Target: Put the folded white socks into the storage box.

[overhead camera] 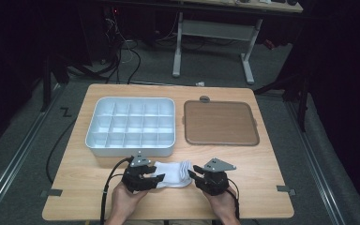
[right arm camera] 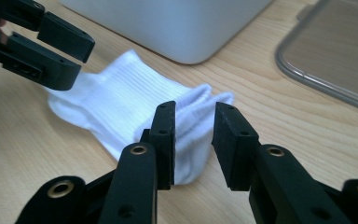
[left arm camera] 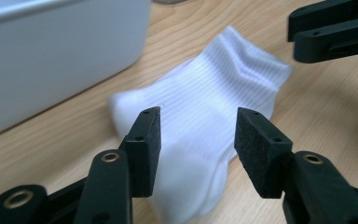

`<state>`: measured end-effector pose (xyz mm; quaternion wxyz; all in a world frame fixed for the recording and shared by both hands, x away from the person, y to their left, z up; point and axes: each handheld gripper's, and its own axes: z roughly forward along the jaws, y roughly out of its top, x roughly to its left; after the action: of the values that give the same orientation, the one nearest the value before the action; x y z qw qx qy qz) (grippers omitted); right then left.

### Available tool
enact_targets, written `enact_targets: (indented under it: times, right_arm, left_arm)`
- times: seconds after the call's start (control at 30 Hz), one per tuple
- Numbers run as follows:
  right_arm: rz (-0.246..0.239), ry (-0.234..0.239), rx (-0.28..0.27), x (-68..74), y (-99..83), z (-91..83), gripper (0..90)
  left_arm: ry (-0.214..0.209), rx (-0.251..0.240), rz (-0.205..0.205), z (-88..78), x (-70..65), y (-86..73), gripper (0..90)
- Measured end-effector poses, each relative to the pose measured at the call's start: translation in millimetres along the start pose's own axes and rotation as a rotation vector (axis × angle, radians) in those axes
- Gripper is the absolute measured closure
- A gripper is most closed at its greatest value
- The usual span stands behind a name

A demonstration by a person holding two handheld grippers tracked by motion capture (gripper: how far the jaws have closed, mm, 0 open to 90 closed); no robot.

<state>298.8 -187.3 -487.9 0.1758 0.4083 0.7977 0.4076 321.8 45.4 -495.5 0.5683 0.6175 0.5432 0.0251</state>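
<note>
In the left gripper view the left gripper (left arm camera: pixel 198 135) has its two black jaws standing well apart, above the folded white ribbed cotton sock (left arm camera: pixel 200 102), with nothing pressed between the pads. In the right gripper view the right gripper (right arm camera: pixel 193 135) holds its jaws at a narrower gap, poised over the sock's cuff end (right arm camera: pixel 191 112); the pads do not clamp the fabric.

The sock lies flat on the light wooden table (overhead camera: pixel 75 168), near its front edge and just in front of the white plastic compartment tray (overhead camera: pixel 130 126).

The gripper views show the sock's ribbing and doubled cuff; the high view shows the tray's grid of small compartments and the brown flat lid with a clear rim (overhead camera: pixel 220 123) lying beside it to the right.

In the high view both hands come in from the bottom edge, the left hand (overhead camera: pixel 126 199) and right hand (overhead camera: pixel 222 204) angled inward, the grippers facing each other across the sock.
</note>
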Motion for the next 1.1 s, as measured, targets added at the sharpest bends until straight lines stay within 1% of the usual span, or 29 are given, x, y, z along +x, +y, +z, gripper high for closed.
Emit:
enact_targets:
  times: [0.1,0.2,0.27,0.37,0.47,0.53,0.67,0.8,0.87,0.93,1.03,1.07,1.1]
  right_arm:
    - [-0.030,0.012,0.003,8.5,5.2,0.8,70.4]
    - [-0.068,0.026,0.015,18.4,8.9,4.2,70.4]
    - [-0.094,0.032,0.034,25.1,9.6,8.7,70.3]
    - [-0.111,0.029,0.061,29.4,7.6,16.3,70.2]
    - [-0.107,0.012,0.093,26.7,2.1,25.0,70.2]
    - [-0.088,0.007,0.106,23.1,-2.1,28.2,70.9]
    - [-0.078,0.003,0.124,17.4,-7.7,28.6,81.2]
    - [-0.082,-0.013,0.117,15.3,-9.3,26.5,86.7]
    - [-0.085,-0.026,0.107,15.1,-9.2,24.3,87.7]
    - [-0.085,-0.034,0.097,14.6,-9.3,22.6,87.9]
    - [-0.091,-0.055,0.101,13.7,-10.3,21.8,87.9]
    - [-0.092,-0.062,0.107,13.0,-11.0,22.3,87.9]
    - [-0.090,-0.068,0.113,12.4,-12.2,23.3,87.8]
  left_arm:
    - [0.025,-0.001,-0.012,-5.5,8.9,-0.7,50.3]
    - [0.038,-0.007,-0.034,-9.3,16.2,-2.3,48.4]
    - [0.044,-0.009,-0.043,-10.4,19.2,-4.0,47.9]
    - [0.046,-0.006,-0.059,-10.8,23.2,-6.6,47.9]
    - [0.047,-0.007,-0.077,-9.7,25.7,-8.5,48.0]
    - [0.049,-0.008,-0.082,-8.8,26.8,-10.1,48.1]
    - [0.062,-0.008,-0.087,-4.7,28.3,-13.8,49.4]
    - [0.094,0.005,-0.069,0.3,30.2,-19.6,50.9]
    - [0.100,0.001,-0.062,1.1,30.0,-21.1,51.6]
    - [0.113,-0.001,-0.045,1.7,28.8,-22.2,52.3]
    - [0.139,-0.001,0.025,3.4,25.1,-26.5,54.8]
    - [0.150,-0.004,0.056,4.0,23.8,-28.6,56.0]
    - [0.164,-0.009,0.096,4.5,22.9,-30.9,59.0]
